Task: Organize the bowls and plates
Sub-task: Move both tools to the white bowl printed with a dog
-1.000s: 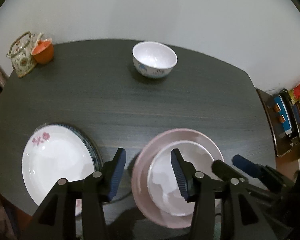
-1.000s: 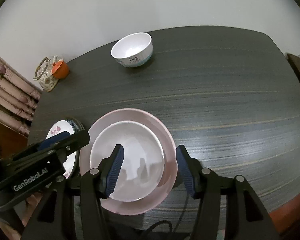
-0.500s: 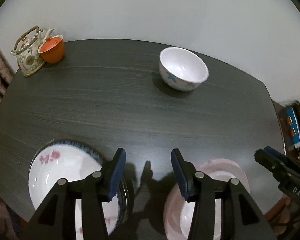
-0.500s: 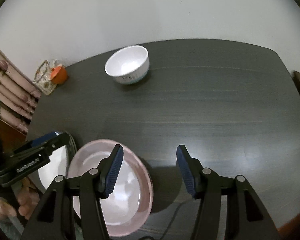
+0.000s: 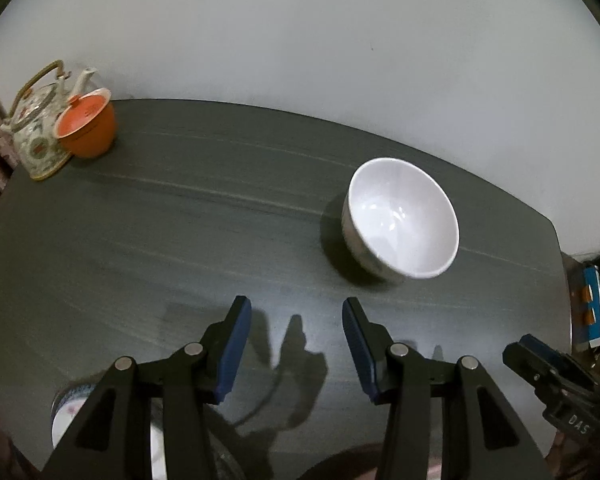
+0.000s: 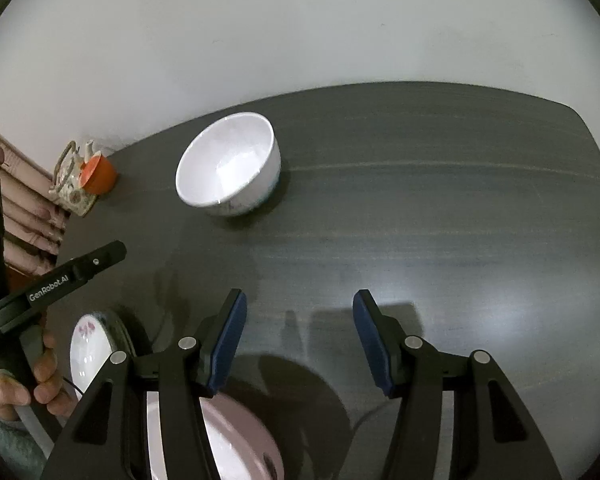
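A white bowl [image 5: 402,226] stands upright on the dark table [image 5: 180,240], ahead and right of my left gripper [image 5: 296,344], which is open and empty above the table. The bowl also shows in the right wrist view [image 6: 230,164], ahead and left of my right gripper [image 6: 298,340], open and empty. A pink plate [image 6: 236,436] lies under the right gripper's left finger. A white flower-patterned plate [image 6: 90,348] lies at the near left; a sliver of it shows in the left wrist view [image 5: 70,408].
A patterned teapot [image 5: 36,128] and an orange lidded cup [image 5: 86,124] stand at the table's far left corner by the wall. A shelf with coloured items [image 5: 592,304] lies beyond the table's right edge. The left gripper's side shows in the right wrist view [image 6: 60,280].
Both grippers have lifted and moved forward from over the plates toward the bowl. The plates have slid to the bottom of both views and the bowl looks larger.
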Tool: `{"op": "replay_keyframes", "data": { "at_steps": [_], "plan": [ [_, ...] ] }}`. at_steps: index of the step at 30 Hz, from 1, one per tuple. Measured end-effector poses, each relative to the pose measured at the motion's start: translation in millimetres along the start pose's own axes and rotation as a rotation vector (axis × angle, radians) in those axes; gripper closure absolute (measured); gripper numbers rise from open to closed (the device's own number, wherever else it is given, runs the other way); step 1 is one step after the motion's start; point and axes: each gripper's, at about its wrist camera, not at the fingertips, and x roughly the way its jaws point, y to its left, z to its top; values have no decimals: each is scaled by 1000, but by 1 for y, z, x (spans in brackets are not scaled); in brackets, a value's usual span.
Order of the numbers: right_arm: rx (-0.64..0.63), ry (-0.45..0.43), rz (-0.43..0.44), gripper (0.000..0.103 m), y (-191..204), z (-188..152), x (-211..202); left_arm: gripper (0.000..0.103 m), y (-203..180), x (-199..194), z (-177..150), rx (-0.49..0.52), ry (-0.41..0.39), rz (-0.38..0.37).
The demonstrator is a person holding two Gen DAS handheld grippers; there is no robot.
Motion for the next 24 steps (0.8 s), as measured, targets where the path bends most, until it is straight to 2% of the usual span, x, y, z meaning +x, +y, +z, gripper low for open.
{"op": "replay_keyframes", "data": {
  "at_steps": [5,11,17,20,24],
  "plan": [
    [6,-23,-7,50,2,31,15,55,-6,23,28,-42,33,-43],
    [15,-8,19,50,6,65,39,55,-13,52,53,-73,89,-92],
    [48,34,47,50,8,87,67,55,-17,75,62,-114,142,-108],
    [46,53,30,51,10,92,78,55,-17,86,66,-129,162,-117],
    [42,77,26,56,13,97,93,56,-22,93,65,-122,171,-119]
  ]
}}
